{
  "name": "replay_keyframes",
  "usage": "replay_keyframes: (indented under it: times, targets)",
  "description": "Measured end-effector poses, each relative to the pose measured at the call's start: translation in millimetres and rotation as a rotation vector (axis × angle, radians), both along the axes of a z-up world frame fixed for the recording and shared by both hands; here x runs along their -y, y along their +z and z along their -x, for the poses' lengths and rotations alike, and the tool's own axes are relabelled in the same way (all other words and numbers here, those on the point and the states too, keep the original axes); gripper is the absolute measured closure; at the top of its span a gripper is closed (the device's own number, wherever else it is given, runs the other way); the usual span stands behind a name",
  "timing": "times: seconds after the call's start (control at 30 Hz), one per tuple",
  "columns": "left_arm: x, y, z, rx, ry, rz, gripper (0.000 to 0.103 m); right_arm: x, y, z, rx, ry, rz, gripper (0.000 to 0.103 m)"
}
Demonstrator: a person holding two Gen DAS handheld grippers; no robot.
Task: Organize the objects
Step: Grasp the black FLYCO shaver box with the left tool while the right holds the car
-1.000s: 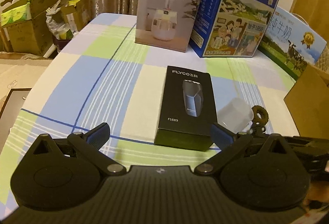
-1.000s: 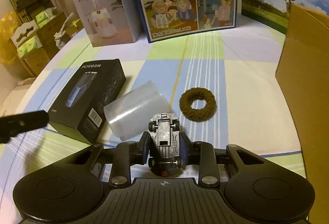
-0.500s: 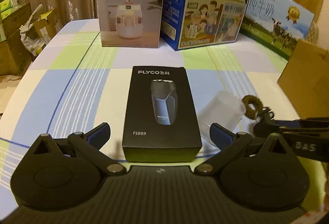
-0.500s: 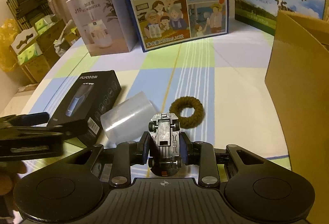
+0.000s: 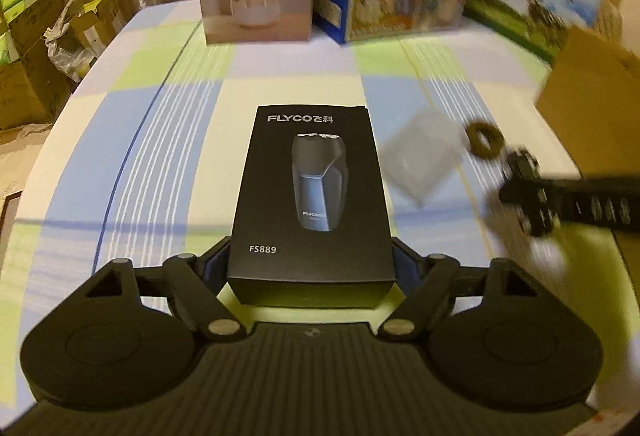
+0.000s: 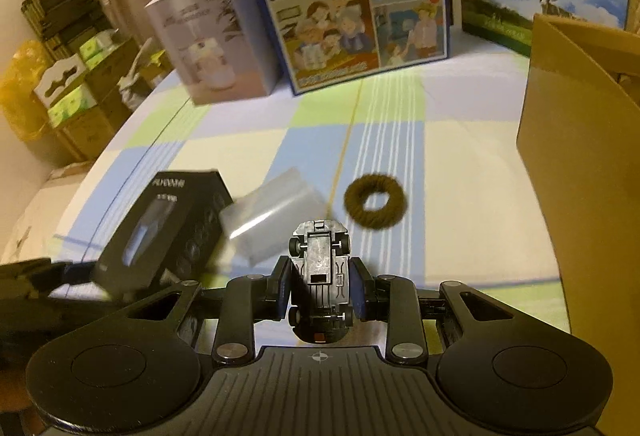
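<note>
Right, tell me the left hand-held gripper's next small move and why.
Probably lift the black shaver box slightly off the tablecloth. The left hand-held gripper already has its fingers against both sides of the box's near end, so the grasp looks made; the open cardboard box stands at the right.

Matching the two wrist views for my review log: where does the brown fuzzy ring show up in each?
Left wrist: brown ring at right of centre, beyond the translucent cup.
Right wrist: brown ring just right of centre, ahead of the held toy car.
Shared landmark: black shaver box.
</note>
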State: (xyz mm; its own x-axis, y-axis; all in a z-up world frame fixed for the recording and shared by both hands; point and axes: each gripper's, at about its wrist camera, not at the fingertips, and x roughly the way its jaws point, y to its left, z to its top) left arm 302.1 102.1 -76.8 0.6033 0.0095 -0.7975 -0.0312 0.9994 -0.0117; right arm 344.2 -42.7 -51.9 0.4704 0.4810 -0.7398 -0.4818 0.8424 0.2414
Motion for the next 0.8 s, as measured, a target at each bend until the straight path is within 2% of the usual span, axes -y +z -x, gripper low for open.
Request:
replay_keyframes:
  times: [0.17, 0.23, 0.3, 0.4, 0.5, 0.57, 0.8]
  targets:
    - [6, 6, 44, -0.034, -0.023, 0.024, 0.026, 17, 13, 25, -0.019, -0.003, -0.028, 0.076]
    - [7, 12, 58, -0.015, -0.028, 0.035, 0.011, 23, 17, 35, -0.026, -0.005, -0.035, 0.076]
    - [8, 19, 64, 0.025, -0.028, 0.017, 0.01, 27, 18, 43, -0.038, -0.01, -0.041, 0.076]
    - [7, 23, 61, 0.065, -0.033, -0.006, 0.008, 28, 20, 51, -0.041, -0.006, -0.045, 0.076]
    - [6, 22, 51, 0.077, -0.034, 0.014, 0.006, 25, 21, 55, -0.029, 0.0, -0.045, 0.076]
    - [7, 19, 43, 0.069, -0.044, 0.026, 0.006, 23, 19, 53, -0.033, -0.001, -0.04, 0.076]
    - [16, 5, 21, 0.021, -0.072, -0.005, 0.006, 13, 12, 47, -0.04, 0.014, -0.032, 0.076]
